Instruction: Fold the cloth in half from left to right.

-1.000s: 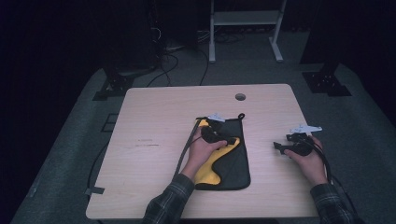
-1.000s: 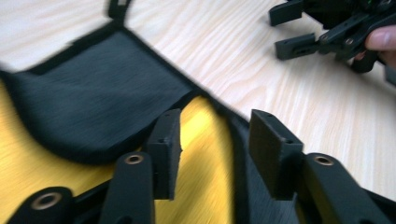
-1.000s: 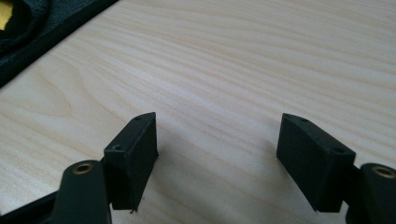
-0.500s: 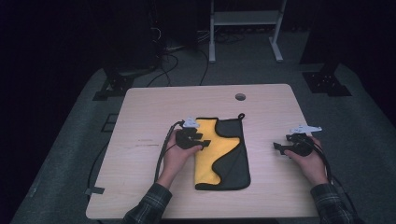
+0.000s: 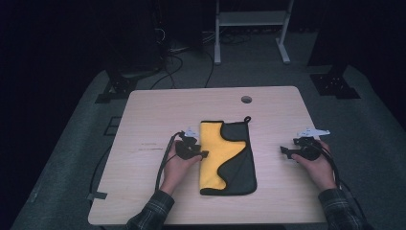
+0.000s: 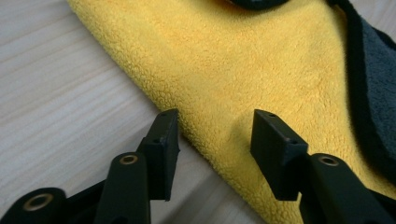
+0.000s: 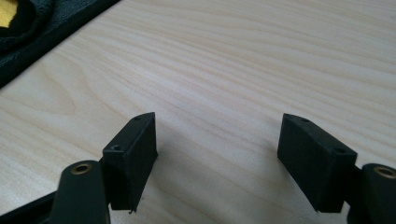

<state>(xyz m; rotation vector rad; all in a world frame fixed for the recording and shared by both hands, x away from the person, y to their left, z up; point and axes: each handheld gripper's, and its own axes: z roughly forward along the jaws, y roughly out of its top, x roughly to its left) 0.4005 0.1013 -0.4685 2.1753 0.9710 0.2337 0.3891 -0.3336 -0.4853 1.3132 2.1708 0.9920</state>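
Two open grippers are lying low on the tabletop (image 5: 143, 115): the left gripper (image 6: 215, 140) is straddling the yellow-and-grey microfibre cloth's (image 5: 225, 153) near edge, jaws empty, seemingly lining up a pinch, while the right gripper (image 7: 217, 158) is waiting wide open, well apart from it.

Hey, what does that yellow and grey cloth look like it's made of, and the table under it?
The cloth looks like soft microfibre or fleece: a nubby, matte pile with a dark bound edge. The table looks like pale wood or wood-look laminate: smooth, with printed-looking grain lines.
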